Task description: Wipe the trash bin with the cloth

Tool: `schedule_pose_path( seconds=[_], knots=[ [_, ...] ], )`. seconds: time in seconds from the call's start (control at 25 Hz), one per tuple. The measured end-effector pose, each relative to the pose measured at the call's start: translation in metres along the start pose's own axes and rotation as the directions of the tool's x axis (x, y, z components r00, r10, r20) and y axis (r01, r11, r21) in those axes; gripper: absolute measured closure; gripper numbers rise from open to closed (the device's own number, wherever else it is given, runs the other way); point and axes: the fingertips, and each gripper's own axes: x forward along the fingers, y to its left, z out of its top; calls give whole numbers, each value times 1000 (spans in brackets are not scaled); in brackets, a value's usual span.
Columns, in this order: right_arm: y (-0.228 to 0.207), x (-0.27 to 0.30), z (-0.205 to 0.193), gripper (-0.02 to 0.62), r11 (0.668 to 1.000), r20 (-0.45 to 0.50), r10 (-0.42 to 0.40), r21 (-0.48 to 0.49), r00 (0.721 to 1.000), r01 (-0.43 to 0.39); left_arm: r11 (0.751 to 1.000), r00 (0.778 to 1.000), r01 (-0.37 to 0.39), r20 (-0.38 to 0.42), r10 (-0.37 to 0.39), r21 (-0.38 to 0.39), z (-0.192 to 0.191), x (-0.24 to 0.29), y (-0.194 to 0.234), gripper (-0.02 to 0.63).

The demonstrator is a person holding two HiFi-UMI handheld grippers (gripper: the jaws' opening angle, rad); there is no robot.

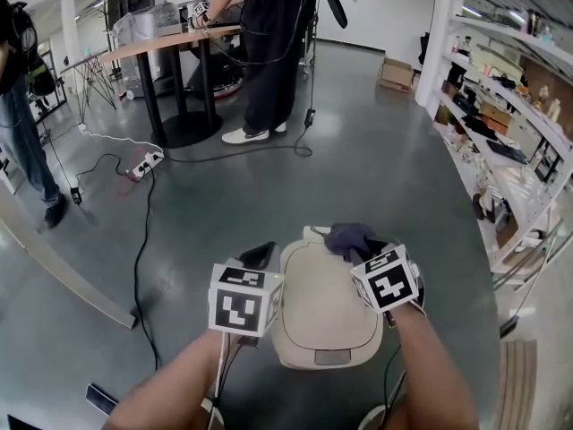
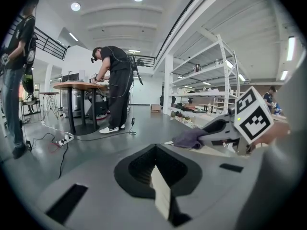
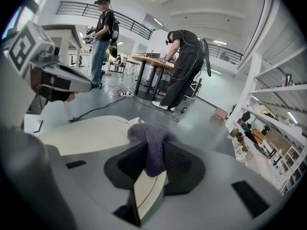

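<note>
Grey polished floor (image 1: 376, 177) runs out ahead of both grippers. A tall white shelving rack (image 1: 501, 106) loaded with small goods stands off to the right of the right gripper. Far ahead of the left gripper is a wooden-topped table (image 1: 170, 38) on a black pedestal, where a person in dark clothes (image 1: 269, 52) stands bent over it. A second person (image 1: 22, 106) stands well away to the left.

The trash bin (image 1: 322, 316), beige with a rounded lid, sits on the floor between the two grippers, with its lid facing up at them. The left gripper (image 1: 260, 254) hangs just beside the bin's left edge. In the left gripper view its jaws stand only a narrow slit apart, and a pale strip shows through the slit. I can't tell whether that strip is the bin itself or whether the jaws touch it.

The right gripper (image 1: 372, 245) is at the far right corner of the lid. Its jaws are pinched on the purple cloth (image 1: 349, 237), which bunches out ahead of the jaw tips and rests on the lid's far edge.

A black cable (image 1: 141, 240) trails across the floor to the left of the left gripper, towards a white power strip (image 1: 148, 161) farther ahead.
</note>
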Motion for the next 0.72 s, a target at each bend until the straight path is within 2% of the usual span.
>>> schedule_pose_path(
  seconds=[0.36,0.72],
  knots=[
    [44,-24,39,504,995,88,49,-96,995,-40,1000,1000,-6,10,6,1,5,-11,4,606],
    [107,-35,50,504,966,108,209,-176,972,-188,1000,1000,-16,22,16,-13,11,-22,11,606]
  ],
)
